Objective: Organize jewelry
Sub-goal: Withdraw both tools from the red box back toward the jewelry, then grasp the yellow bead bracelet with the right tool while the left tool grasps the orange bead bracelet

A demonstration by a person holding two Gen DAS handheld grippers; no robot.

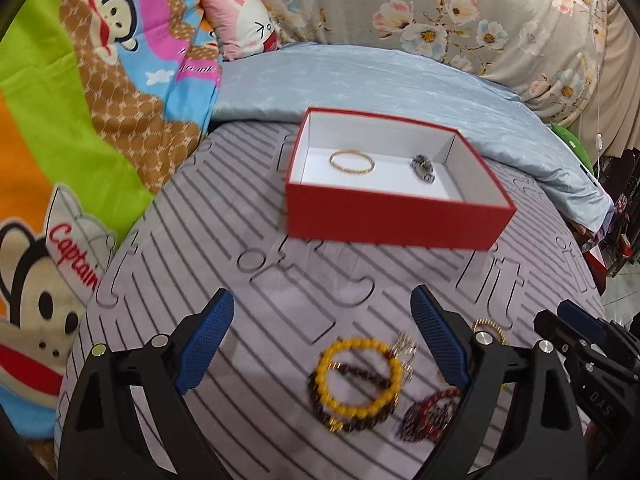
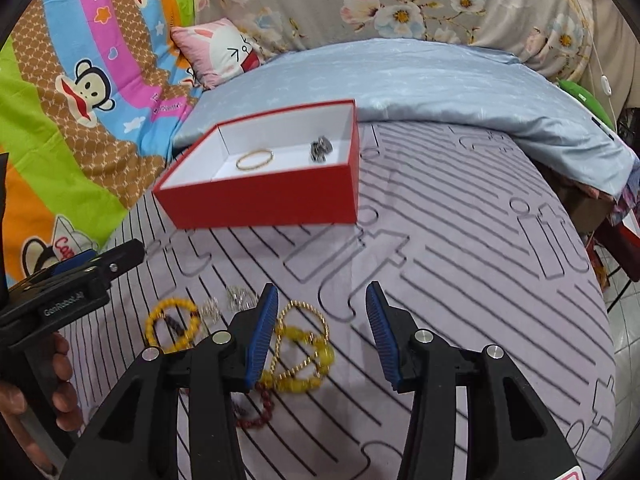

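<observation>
A red box (image 1: 400,224) (image 2: 260,204) with a white inside holds a gold bangle (image 1: 352,162) (image 2: 254,159) and a dark beaded piece (image 1: 422,167) (image 2: 321,149). On the striped mat lies a pile of jewelry: a yellow bead bracelet (image 1: 358,376) (image 2: 172,324) over dark red beads (image 1: 430,414), a silver piece (image 1: 404,346) (image 2: 240,298), a gold chain bracelet (image 2: 306,320) and chunky yellow beads (image 2: 308,364). My left gripper (image 1: 324,344) hovers open above the pile. My right gripper (image 2: 322,330) is open too, nothing between its fingers, its left finger (image 2: 262,336) over the pile's right side.
The grey striped mat (image 2: 460,280) lies on a bed with a blue quilt (image 1: 380,80), a cartoon monkey blanket (image 1: 80,120) at left and a floral cover (image 1: 460,8) behind. A small pink cushion (image 2: 224,50) sits at the back. A hand (image 2: 36,380) holds the left gripper.
</observation>
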